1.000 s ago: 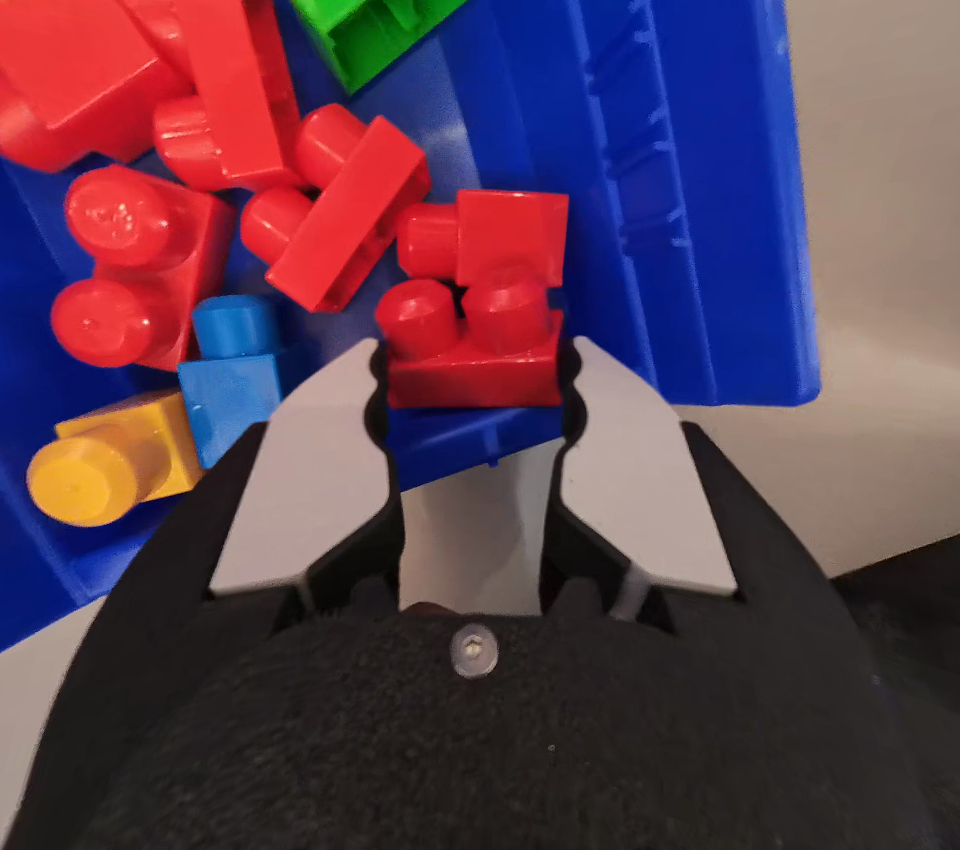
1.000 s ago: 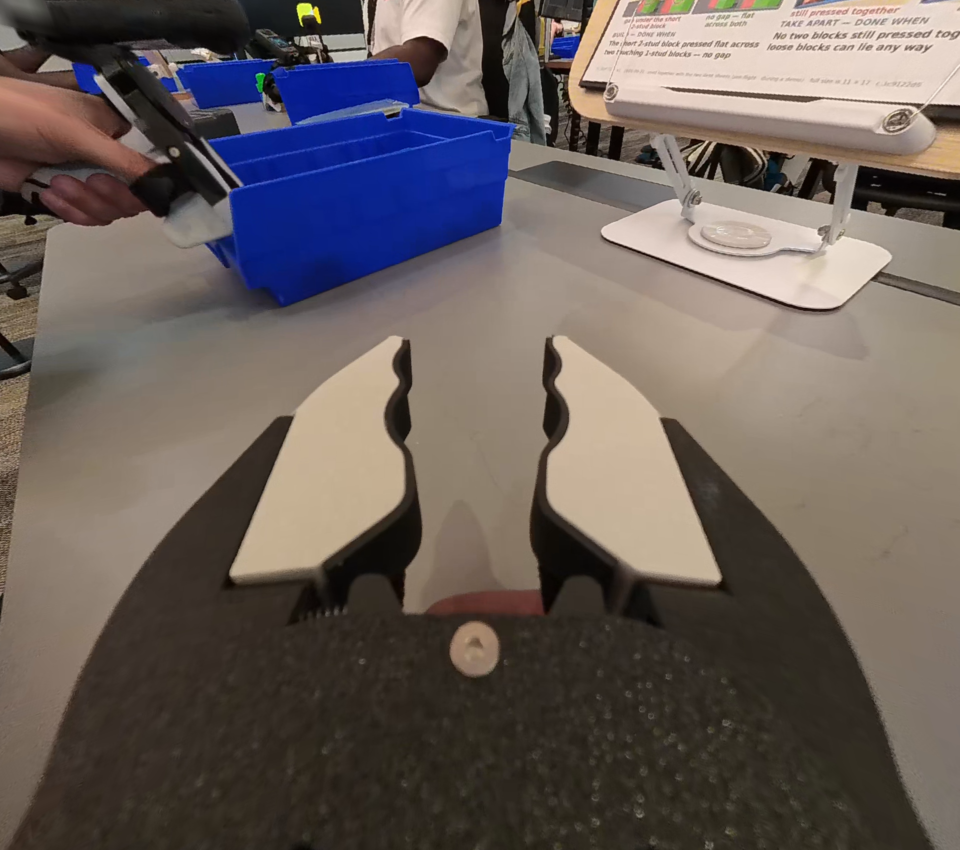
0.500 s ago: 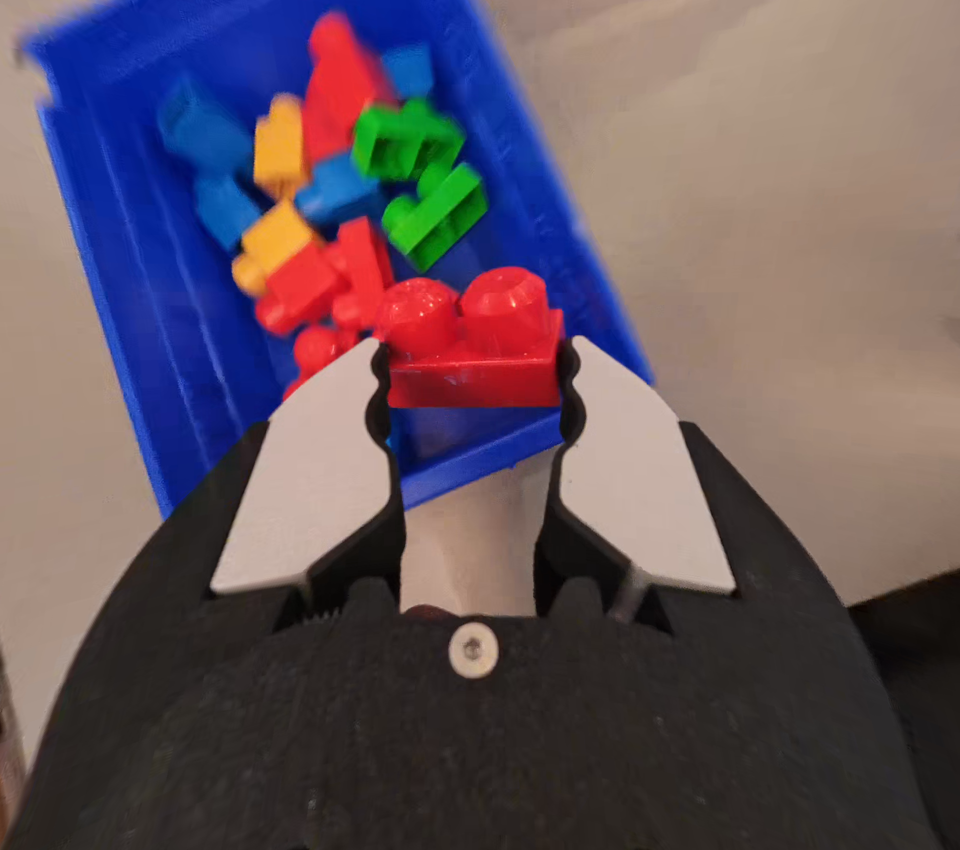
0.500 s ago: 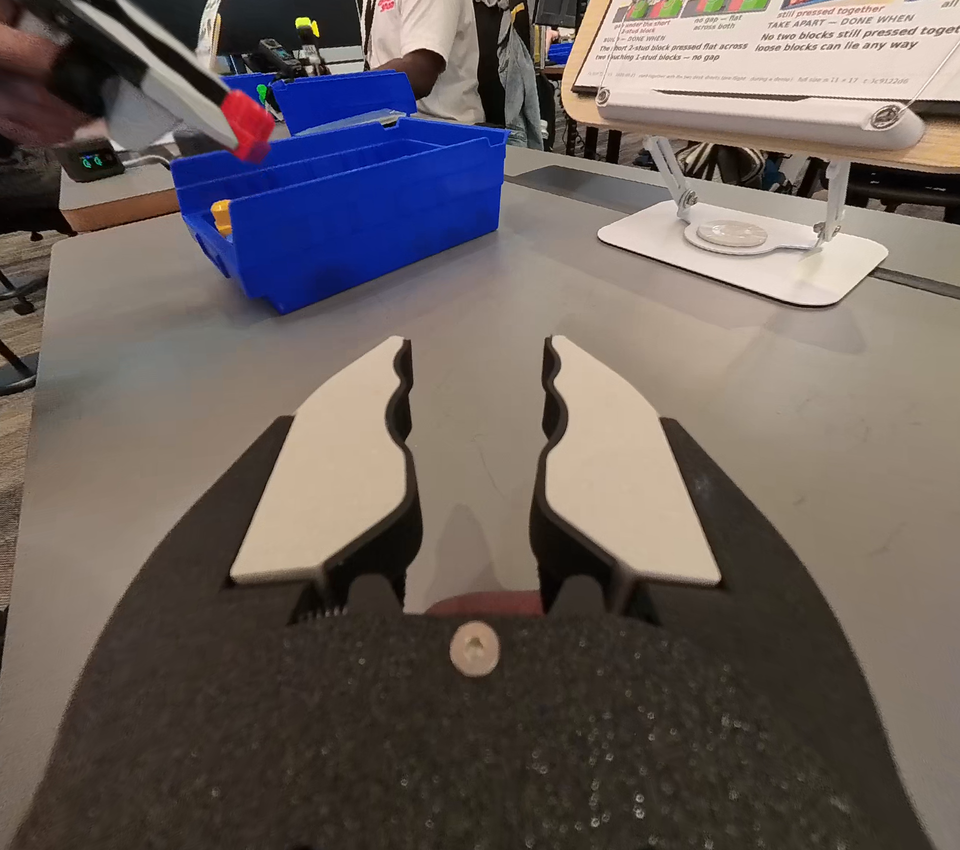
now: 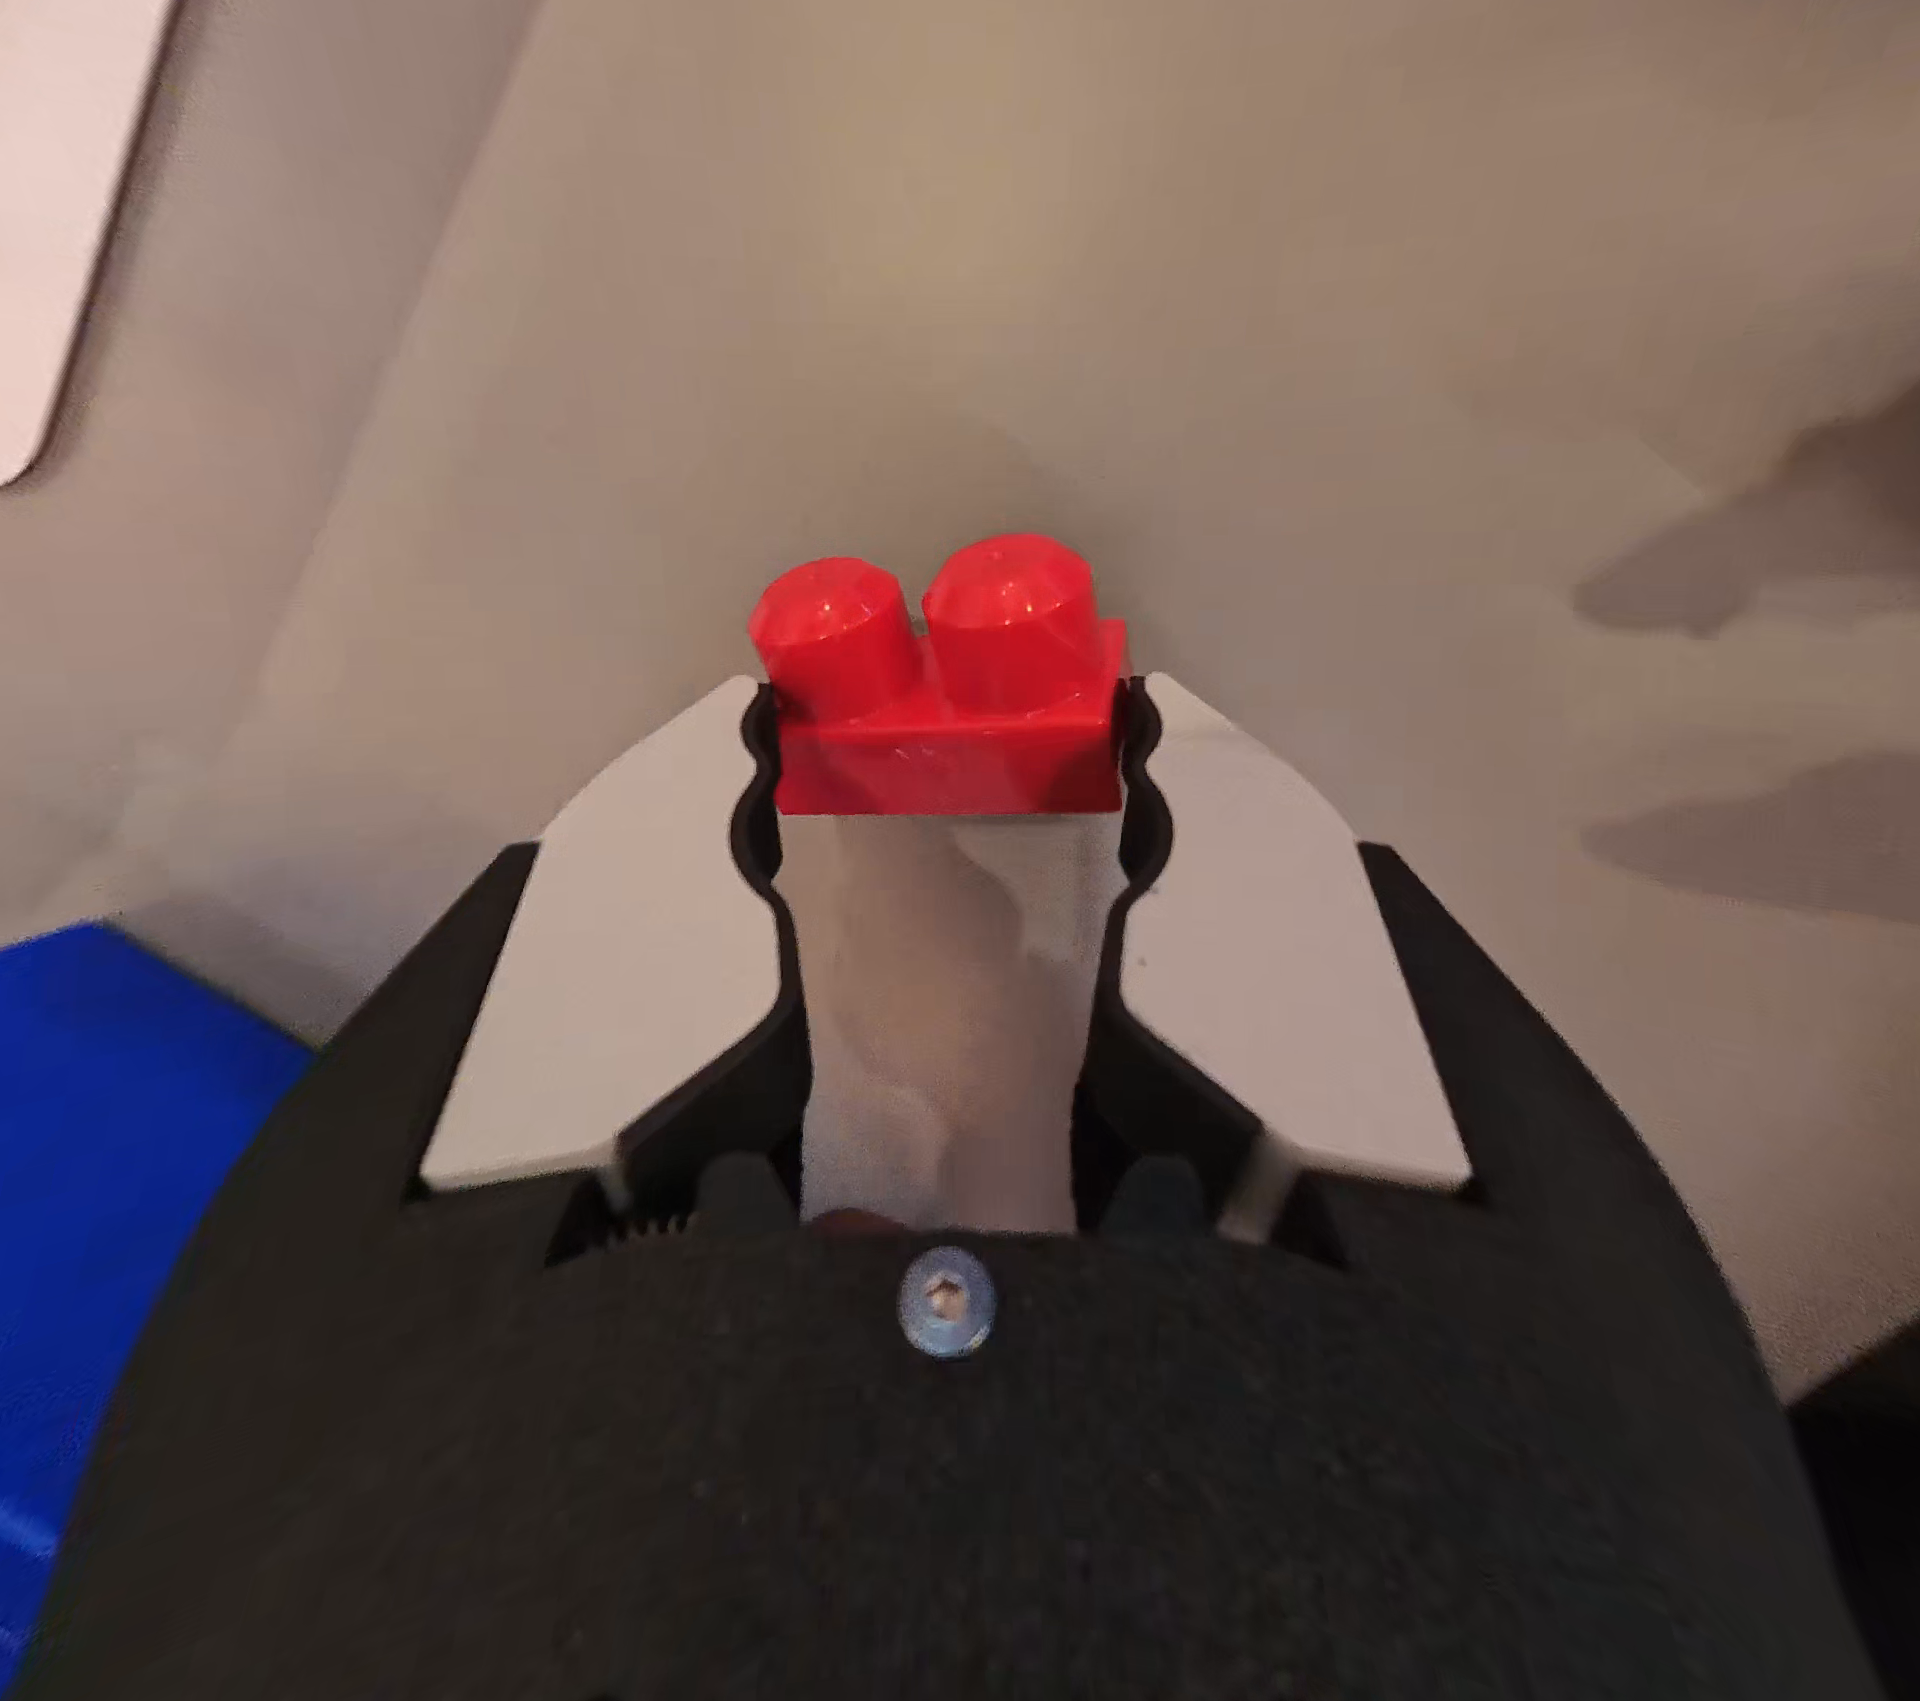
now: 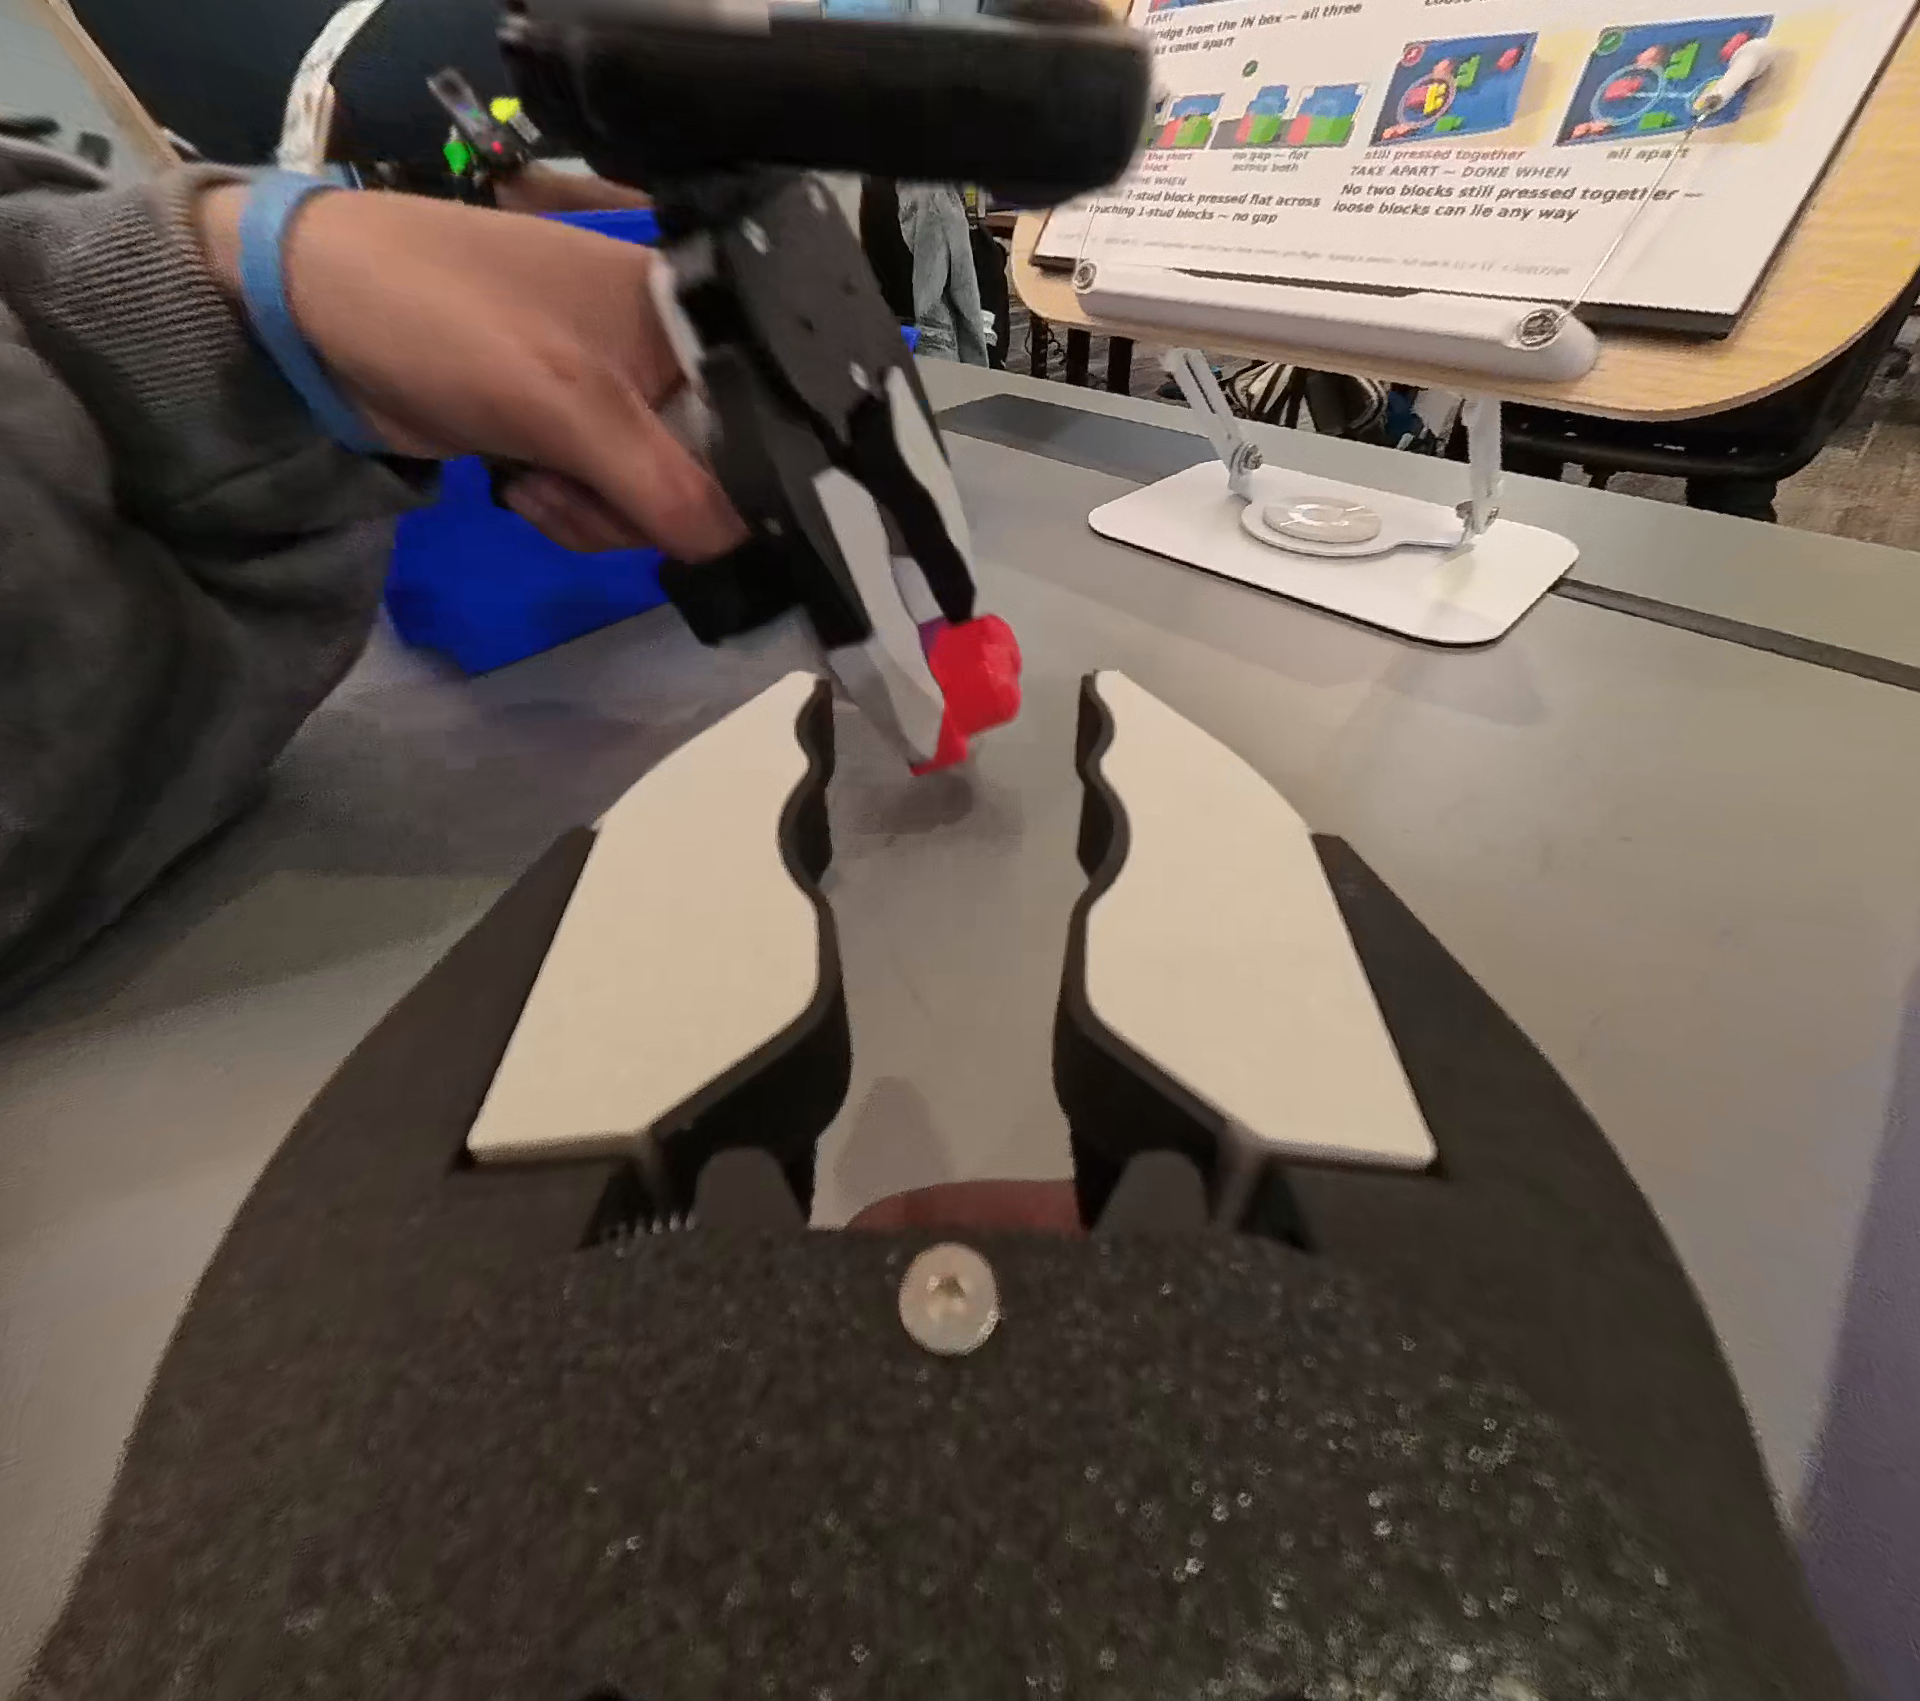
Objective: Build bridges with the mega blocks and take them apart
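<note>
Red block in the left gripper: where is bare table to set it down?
Bare grey table runs from the red block in the left gripper to the white stand base. It is tighter beside the blue bin.

Red block point(image 5: 948, 716): glossy smooth plastic. Desk point(image 6: 1455, 820): matt grey, smooth. Right gripper point(image 6: 954, 778) body: rough black grainy finish, matt pale plates, shiny metal screw point(image 6: 948, 1298).
</note>
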`<action>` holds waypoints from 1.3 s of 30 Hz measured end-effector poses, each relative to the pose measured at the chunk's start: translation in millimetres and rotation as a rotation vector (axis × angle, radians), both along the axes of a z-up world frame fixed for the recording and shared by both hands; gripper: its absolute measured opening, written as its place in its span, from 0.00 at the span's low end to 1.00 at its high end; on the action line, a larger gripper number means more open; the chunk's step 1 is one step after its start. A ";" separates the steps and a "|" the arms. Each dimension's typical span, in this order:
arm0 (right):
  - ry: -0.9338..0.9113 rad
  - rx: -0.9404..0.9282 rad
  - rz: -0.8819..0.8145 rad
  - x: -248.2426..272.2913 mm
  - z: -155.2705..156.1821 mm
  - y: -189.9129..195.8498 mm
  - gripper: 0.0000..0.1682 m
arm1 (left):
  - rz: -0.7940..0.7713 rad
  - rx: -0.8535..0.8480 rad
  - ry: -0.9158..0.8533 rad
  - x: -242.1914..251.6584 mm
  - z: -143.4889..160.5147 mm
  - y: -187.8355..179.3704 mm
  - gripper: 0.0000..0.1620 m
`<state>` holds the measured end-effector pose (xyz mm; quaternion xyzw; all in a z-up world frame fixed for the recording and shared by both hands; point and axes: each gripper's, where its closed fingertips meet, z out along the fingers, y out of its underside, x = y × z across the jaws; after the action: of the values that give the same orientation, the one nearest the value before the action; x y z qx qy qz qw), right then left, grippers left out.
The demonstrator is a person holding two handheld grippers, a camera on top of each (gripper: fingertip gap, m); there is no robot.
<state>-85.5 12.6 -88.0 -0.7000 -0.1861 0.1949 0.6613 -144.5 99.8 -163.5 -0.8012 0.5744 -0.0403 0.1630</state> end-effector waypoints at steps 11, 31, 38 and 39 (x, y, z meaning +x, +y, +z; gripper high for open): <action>0.016 -0.030 -0.016 13.3 -4.0 -0.4 0.26 | -0.025 0.064 -0.011 27.2 2.3 -0.4 0.44; 0.040 -0.074 0.009 9.7 -9.4 2.5 0.24 | 0.701 0.176 -0.604 -232.9 64.9 -81.1 0.42; 0.047 -0.077 0.012 9.6 -9.4 3.0 0.23 | 0.702 0.171 -0.318 -254.0 39.0 -35.1 0.41; 0.048 -0.075 0.012 9.7 -9.1 2.8 0.23 | 0.697 0.146 -0.309 -251.5 35.8 -28.9 0.42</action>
<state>-75.8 15.4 -97.1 -0.7184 -0.1668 0.2226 0.6376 -396.0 70.9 -127.7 -0.9191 0.2377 -0.0617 0.3082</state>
